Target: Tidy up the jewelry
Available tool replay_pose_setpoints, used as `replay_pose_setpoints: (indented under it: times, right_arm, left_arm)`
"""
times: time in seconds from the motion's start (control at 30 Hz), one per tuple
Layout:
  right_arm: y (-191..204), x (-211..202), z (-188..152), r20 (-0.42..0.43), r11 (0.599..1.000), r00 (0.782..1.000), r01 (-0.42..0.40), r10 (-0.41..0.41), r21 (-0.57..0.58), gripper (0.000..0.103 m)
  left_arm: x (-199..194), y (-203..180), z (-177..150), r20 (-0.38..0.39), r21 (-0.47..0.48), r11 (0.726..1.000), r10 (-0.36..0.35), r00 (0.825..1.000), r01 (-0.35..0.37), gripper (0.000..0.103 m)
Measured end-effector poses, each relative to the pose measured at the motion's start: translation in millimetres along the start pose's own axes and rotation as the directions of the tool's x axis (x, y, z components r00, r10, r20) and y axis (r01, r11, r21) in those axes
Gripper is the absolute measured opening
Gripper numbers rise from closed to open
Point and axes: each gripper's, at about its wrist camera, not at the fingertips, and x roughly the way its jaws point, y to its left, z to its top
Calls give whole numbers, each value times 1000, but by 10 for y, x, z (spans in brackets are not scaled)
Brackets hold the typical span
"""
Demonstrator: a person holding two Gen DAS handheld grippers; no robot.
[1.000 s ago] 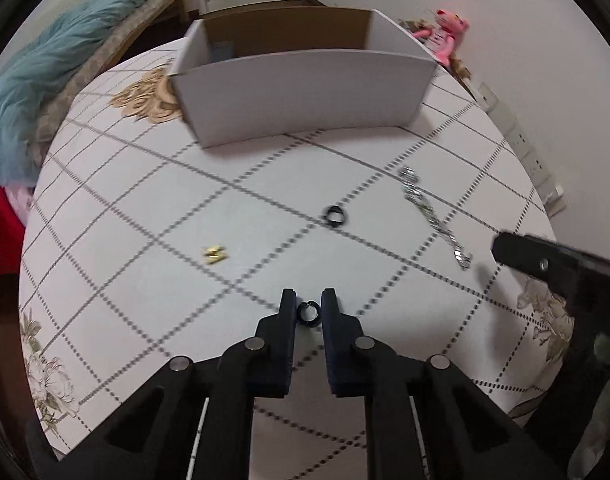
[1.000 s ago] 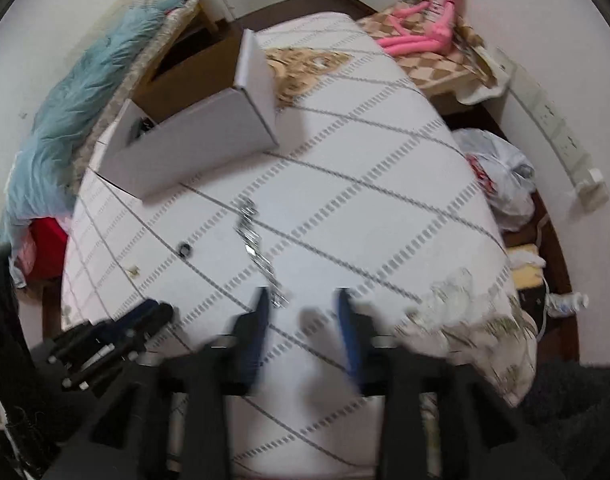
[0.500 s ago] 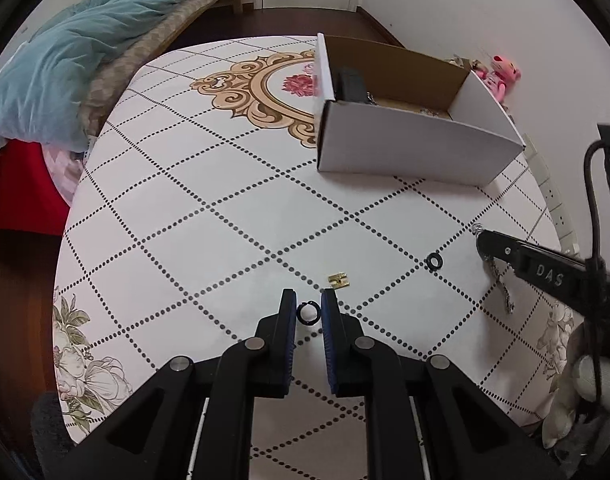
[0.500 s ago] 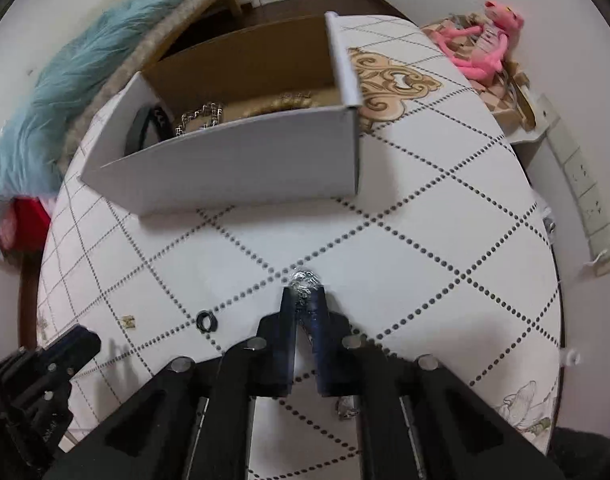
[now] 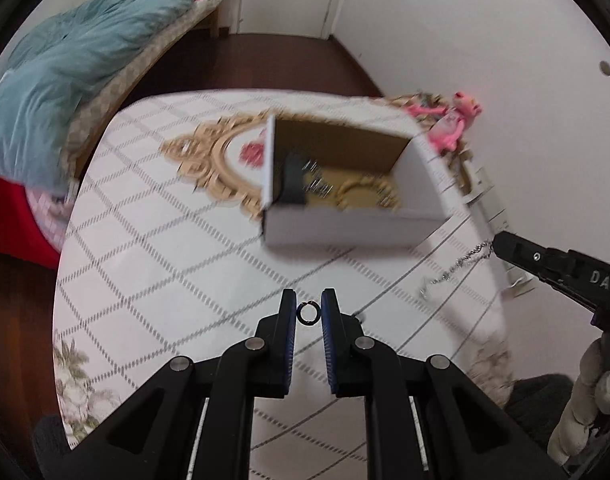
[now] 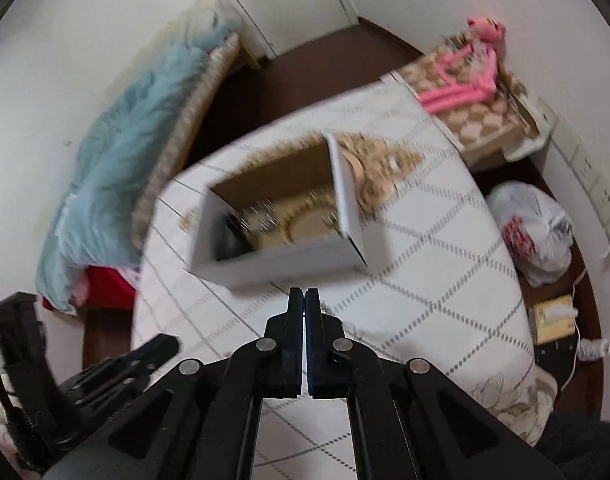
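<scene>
Left hand-held gripper (image 5: 309, 312) is pinched narrow on a small black ring (image 5: 307, 313), held edge-on between the pad tips, above the tabletop (image 5: 165, 248). Right hand-held gripper (image 6: 304, 300) is clamped fully together on one end of a silver chain (image 5: 457, 266), which trails down from its tips towards the tabletop edge (in the right wrist view the chain is hidden behind the jaws).

The white cardboard box (image 5: 345, 234) sits ahead of both, open top, already holding a black band and gold pieces.

Risks:
- Ring grip is only at the very tips; any twist likely pops it out and it rolls off the tabletop.
- Dangling chain could snag the box's near wall or swing into the left hand-held gripper.
- Chain may slip through a tip-only pinch.
</scene>
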Motion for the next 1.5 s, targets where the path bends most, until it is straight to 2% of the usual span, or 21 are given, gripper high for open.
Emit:
replay_pose_setpoints:
  times: [0.23,0.37,0.53,0.67,0.83,0.9,1.0,1.03,1.07,1.1,1.13,1.3,1.4,1.5]
  right_arm:
    - [247,-252,571,53,996,995,-80,82,-37,1]
    - [369,-144,853,51,995,996,-65,69,-76,1]
    - [359,247,1095,-25,995,999,-47,45,-87,1]
    - [249,590,1173,-91,997,996,-34,27,-75,1]
    - [170,895,1242,-151,997,989,-19,7,-74,1]
    - [150,939,1276,-162,997,987,-21,10,-70,1]
    - [135,992,1316,-180,997,984,-25,13,-67,1]
    - [136,1005,1324,-188,997,982,-27,14,-66,1]
    - [136,1012,1329,-194,998,981,-29,16,-64,1]
    - [139,1030,1335,-200,997,980,-31,18,-65,1]
    - [146,1033,1337,-203,997,979,-31,17,-66,1]
    - [178,1091,1367,-222,997,975,-36,22,-64,1]
    - [205,1180,1355,-270,997,963,-33,12,-71,2]
    - [190,1286,1324,-328,998,945,-17,-6,-67,2]
  left_arm:
    - [-192,-156,606,71,21,998,-68,995,67,10]
    - [-161,-180,912,81,34,997,-74,994,72,10]
    - [161,-128,1201,7,22,995,-98,995,97,10]
    - [500,-77,1294,-88,-13,989,-146,985,145,10]
    - [788,-72,1365,-163,-40,990,-140,977,135,10]
    - [841,-63,1396,-190,-65,986,-165,968,156,11]
    - [897,-47,1452,-218,-83,988,-144,965,128,12]
    - [897,-38,1466,-216,-83,990,-133,967,117,20]
    - [893,-28,1482,-212,-80,991,-121,970,106,39]
    - [888,-19,1497,-206,-79,992,-115,972,101,53]
    - [867,1,1510,-195,-81,993,-99,976,85,75]
    - [799,102,1568,-169,-79,996,-48,984,35,77]
    - [757,165,1580,-154,-71,997,4,988,-15,94]
    - [715,210,1571,-136,-62,996,56,989,-65,96]
